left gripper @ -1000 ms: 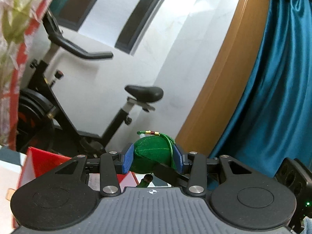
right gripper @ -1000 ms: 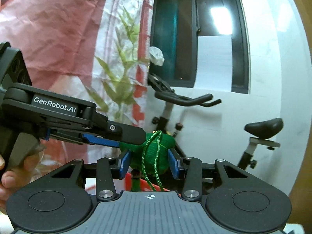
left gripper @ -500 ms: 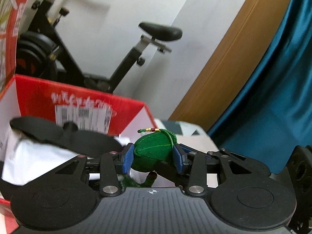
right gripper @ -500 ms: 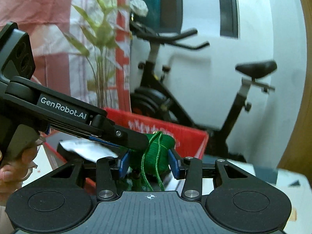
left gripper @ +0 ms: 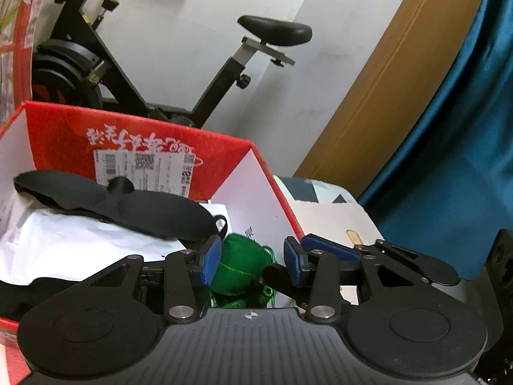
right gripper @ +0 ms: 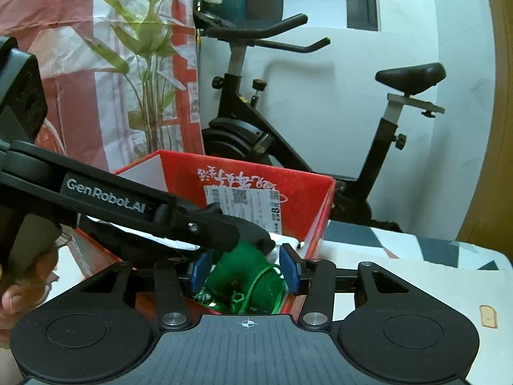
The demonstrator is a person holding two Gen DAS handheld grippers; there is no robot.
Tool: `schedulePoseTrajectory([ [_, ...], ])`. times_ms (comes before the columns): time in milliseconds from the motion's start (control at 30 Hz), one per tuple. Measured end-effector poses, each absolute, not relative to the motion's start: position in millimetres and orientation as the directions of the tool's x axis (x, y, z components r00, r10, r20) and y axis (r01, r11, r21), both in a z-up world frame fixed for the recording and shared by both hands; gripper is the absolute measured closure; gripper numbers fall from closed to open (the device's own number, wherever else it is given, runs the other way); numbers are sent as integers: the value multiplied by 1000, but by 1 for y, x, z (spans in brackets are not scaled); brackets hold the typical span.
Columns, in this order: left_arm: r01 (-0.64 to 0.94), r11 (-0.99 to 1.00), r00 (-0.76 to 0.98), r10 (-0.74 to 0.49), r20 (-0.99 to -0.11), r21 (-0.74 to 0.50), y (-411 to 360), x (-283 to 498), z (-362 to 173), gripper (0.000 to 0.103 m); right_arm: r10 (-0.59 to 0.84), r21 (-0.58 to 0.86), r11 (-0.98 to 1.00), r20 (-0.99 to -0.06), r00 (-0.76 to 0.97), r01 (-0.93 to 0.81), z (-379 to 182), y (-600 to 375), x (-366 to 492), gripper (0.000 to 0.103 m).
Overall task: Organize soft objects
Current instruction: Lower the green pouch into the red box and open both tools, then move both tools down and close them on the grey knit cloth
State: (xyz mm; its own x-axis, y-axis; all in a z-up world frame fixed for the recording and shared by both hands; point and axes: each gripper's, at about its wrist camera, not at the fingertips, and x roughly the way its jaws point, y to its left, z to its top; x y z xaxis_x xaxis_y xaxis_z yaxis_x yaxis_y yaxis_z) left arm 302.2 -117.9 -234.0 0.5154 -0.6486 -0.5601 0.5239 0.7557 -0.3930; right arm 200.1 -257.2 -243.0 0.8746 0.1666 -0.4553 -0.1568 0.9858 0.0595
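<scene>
A green stuffed pouch with a green cord (left gripper: 239, 271) (right gripper: 247, 272) lies at the near right corner of the red cardboard box (left gripper: 138, 147) (right gripper: 307, 199). My left gripper (left gripper: 252, 261) is open, its blue pads standing apart on either side of the pouch. My right gripper (right gripper: 245, 269) is open too, with gaps beside the pouch. The two grippers cross over the same spot. A black soft strap (left gripper: 112, 197) and a white bag (left gripper: 73, 240) lie inside the box.
The box stands on a white table with grey patches (left gripper: 323, 205) (right gripper: 416, 263). An exercise bike (right gripper: 288, 122) (left gripper: 160, 73) stands behind it. A blue curtain (left gripper: 449, 128) hangs right; a plant and red-white sheet (right gripper: 138, 64) are left.
Both grippers came down from up in the air to the box and opened. The green pouch dropped from their grip into the box corner.
</scene>
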Motion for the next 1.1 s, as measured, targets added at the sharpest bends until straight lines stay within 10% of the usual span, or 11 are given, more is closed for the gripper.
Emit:
schedulePoseTrajectory([
  [333, 512, 820, 662, -567, -490, -258, -81, 264, -205, 36, 120, 123, 989, -385, 915, -77, -241, -257, 164, 0],
  [433, 484, 846, 708, -528, -469, -222, -63, 246, -200, 0, 126, 126, 988, -344, 931, -87, -241, -249, 148, 0],
  [1100, 249, 962, 795, -267, -545, -109, 3, 192, -271, 0, 35, 122, 992, -564, 825, 42, -336, -219, 110, 0],
])
